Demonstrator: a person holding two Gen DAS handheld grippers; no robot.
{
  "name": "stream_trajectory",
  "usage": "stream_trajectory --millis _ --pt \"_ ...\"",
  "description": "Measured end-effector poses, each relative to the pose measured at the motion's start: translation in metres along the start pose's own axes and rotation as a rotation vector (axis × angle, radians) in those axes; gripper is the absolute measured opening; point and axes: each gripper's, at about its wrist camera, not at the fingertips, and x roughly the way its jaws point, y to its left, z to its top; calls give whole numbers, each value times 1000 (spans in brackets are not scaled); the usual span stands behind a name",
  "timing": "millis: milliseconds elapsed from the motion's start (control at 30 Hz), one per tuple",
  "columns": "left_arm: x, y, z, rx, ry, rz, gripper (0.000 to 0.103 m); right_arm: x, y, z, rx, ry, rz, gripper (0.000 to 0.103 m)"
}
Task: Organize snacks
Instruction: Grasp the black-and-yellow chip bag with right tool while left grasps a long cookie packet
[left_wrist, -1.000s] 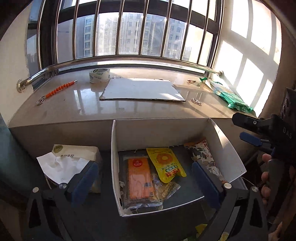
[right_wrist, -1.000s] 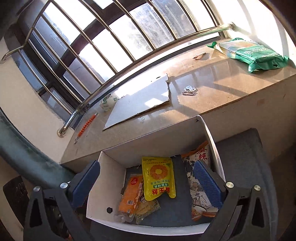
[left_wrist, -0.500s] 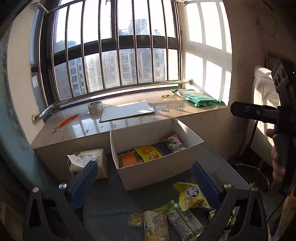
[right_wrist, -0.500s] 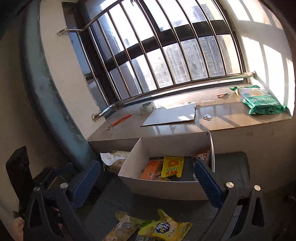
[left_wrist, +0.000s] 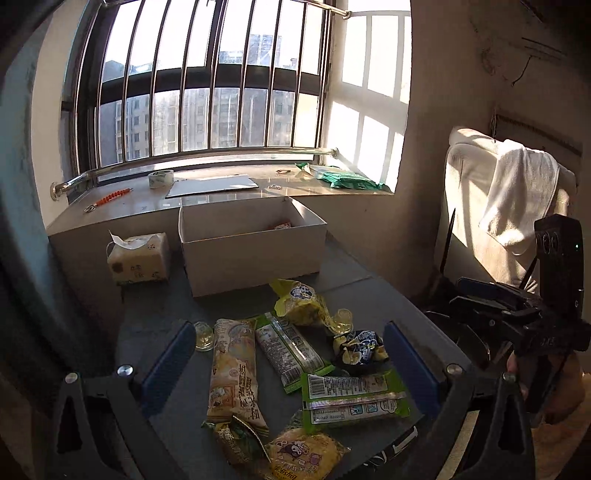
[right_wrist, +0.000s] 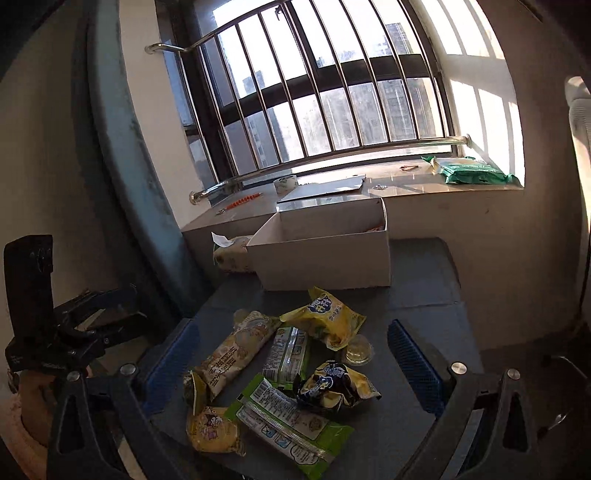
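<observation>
Several snack packets lie loose on the dark table: a long beige packet (left_wrist: 232, 373) (right_wrist: 236, 350), green wrapped bars (left_wrist: 352, 397) (right_wrist: 284, 421), yellow bags (left_wrist: 299, 301) (right_wrist: 327, 317) and a dark crumpled bag (left_wrist: 360, 345) (right_wrist: 334, 386). A white cardboard box (left_wrist: 251, 251) (right_wrist: 325, 258) stands behind them; little of its contents shows. My left gripper (left_wrist: 290, 354) is open and empty above the pile. My right gripper (right_wrist: 291, 350) is open and empty above the pile; it also shows at the right of the left wrist view (left_wrist: 517, 314).
A tissue pack (left_wrist: 138, 256) stands left of the box. The stone windowsill (left_wrist: 221, 195) behind holds a tape roll (left_wrist: 160, 179), a flat board and a green packet (left_wrist: 343, 179). A chair with a white towel (left_wrist: 517, 199) stands on the right.
Both grippers have pulled back and up from over the box, so the box interior has dropped from sight and the loose snack pile has come into view below them.
</observation>
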Motion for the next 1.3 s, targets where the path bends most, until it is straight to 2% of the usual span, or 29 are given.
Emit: stream_trajectory --millis 67,133,233,367,433,567,633,700,733,767,867,1067,1300 --pt "1 3 -6 -15 -3 -4 103 11 -13 -16 68 36 -22 103" --pt "2 7 -12 -36 -8 -14 103 31 -31 -27 144 136 -42 103" --pt "6 9 -19 -49 -1 -19 103 49 -53 -45 271 196 -55 103" --pt "7 10 -28 -53 14 -23 103 76 -77 -59 442 252 6 103" --pt "6 13 -32 -56 22 -19 103 92 -80 -60 476 273 29 103" --pt "6 24 -36 -82 31 -5 103 127 -79 -58 465 355 -26 103" --pt "8 31 -39 -99 43 -1 103 135 -75 -54 438 349 -43 103" --pt "10 35 -42 -111 50 7 103 146 -73 -52 426 380 -15 102" --pt "12 38 -44 -116 57 7 103 147 -70 -49 396 371 -16 98" --pt "13 39 -46 -119 63 10 103 147 -67 -47 367 371 0 68" --pt "17 45 -52 -136 80 17 103 143 -68 -47 379 354 64 53" --pt "33 56 -58 -162 118 22 103 124 -62 -38 295 303 18 48" --pt "85 66 -65 -172 250 32 103 91 -38 -14 125 206 -75 48"
